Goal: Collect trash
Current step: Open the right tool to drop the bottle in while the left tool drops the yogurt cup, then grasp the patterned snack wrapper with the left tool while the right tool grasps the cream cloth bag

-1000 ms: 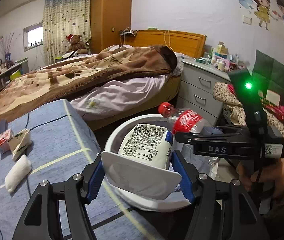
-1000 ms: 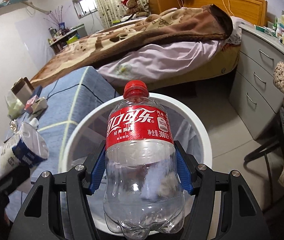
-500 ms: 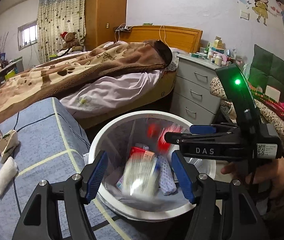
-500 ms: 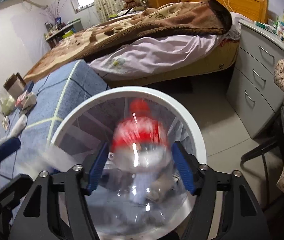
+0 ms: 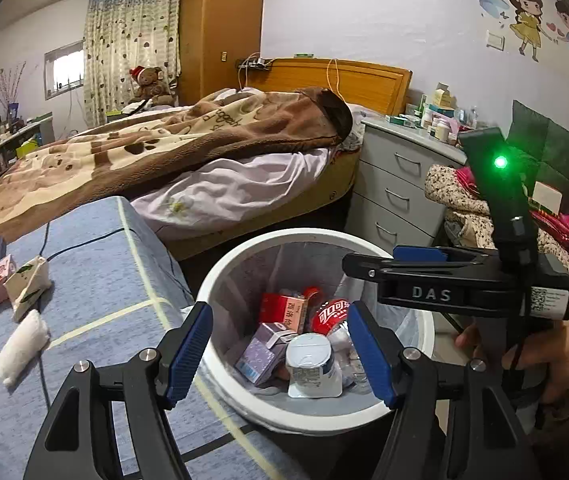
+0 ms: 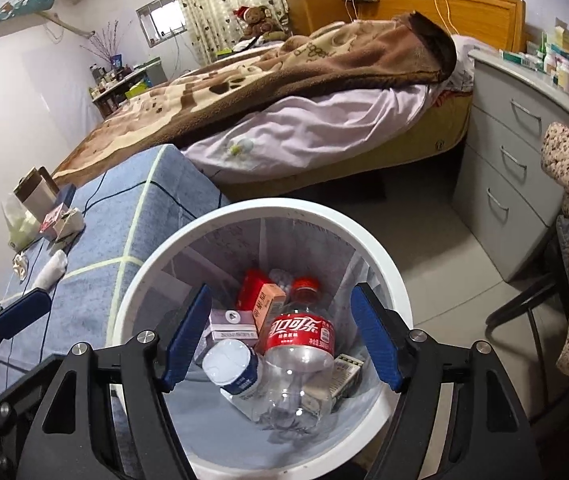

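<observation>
Both grippers hang over the white bin [image 6: 380,256] and both are empty-handed. The right gripper [image 6: 280,344] has its blue pads spread wide, jaws having just been opening, with nothing between them; straight below its fingers the clear cola bottle [image 6: 300,360] with the red label lies in the bin, red cap pointing away from the gripper. Just to the left of the bottle, under the left pad, sits the white yogurt cup [image 6: 234,368] with its blue band, tipped on its side. Beyond them, deeper in the bin, a red and orange box [image 6: 260,300] leans, and a pale lilac carton [image 6: 230,326] lies beside it. The left gripper [image 5: 280,350] is the same story: jaws apart, having just been opening, nothing pressed between the pads, and from its view the yogurt cup [image 5: 312,364] rests in the bin right between and below its fingertips, foil end facing up toward the camera. The right gripper shows up to its right, black body over the bin's rim [image 5: 424,332], a green light glowing on top, a hand [image 5: 552,356] wrapped on the handle. Off to the left of both grippers, on the blue cloth [image 5: 96,280], a white wad [image 5: 22,346] and a small paper carton [image 5: 30,282] lie well apart from the bin.
</observation>
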`<state>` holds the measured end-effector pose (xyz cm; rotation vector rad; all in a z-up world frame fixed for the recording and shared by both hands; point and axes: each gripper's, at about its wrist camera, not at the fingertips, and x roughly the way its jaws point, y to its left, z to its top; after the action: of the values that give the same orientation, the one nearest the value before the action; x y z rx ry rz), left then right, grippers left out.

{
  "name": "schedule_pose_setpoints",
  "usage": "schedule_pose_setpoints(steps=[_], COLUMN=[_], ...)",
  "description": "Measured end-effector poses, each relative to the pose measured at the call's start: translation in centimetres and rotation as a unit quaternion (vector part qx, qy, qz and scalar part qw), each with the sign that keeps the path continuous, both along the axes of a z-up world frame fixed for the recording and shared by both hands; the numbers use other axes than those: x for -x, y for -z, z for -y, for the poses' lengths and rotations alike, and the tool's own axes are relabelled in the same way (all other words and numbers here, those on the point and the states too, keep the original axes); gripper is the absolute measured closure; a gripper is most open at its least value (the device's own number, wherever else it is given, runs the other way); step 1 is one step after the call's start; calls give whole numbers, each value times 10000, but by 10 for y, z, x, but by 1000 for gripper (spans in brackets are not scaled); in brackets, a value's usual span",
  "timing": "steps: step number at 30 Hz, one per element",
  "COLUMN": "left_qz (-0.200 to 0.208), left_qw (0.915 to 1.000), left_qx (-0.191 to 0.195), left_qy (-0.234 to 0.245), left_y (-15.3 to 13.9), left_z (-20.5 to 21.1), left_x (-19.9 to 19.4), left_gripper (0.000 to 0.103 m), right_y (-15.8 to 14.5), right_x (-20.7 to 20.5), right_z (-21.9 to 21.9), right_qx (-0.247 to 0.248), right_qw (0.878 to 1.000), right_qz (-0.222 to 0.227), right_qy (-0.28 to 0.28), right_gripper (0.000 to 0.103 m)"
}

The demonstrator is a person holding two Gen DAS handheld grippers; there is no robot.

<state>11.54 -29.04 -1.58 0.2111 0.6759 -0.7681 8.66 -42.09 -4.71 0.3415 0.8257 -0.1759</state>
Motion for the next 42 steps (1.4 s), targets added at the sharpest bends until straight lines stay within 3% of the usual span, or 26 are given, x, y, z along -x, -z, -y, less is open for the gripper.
schedule_pose_setpoints(steps=[13, 21, 34, 42], left_qz=[137, 184, 335, 319], left_qw=[9989, 9945, 9769, 9655], left_qx=[83, 144, 110, 102], left_qy=[-441, -1021, -2109, -2582], left_y=[-14, -16, -18, -15], left_z=[-53, -106, -195, -246], left_x=[-9, -26, -63, -87], left_gripper=[34, 34, 34, 34], right_y=[-14, -13, -17, -13], right_x=[-6, -24, -55, -79], right_z=[-31, -61, -115, -150], right_qx=[-29, -3, -69, -158], right_qw=[9994, 9986, 9929, 9892], right_qz=[316, 401, 665, 596], right_qy=[-120, -354, -981, -1328], right_gripper=[29, 29, 29, 29])
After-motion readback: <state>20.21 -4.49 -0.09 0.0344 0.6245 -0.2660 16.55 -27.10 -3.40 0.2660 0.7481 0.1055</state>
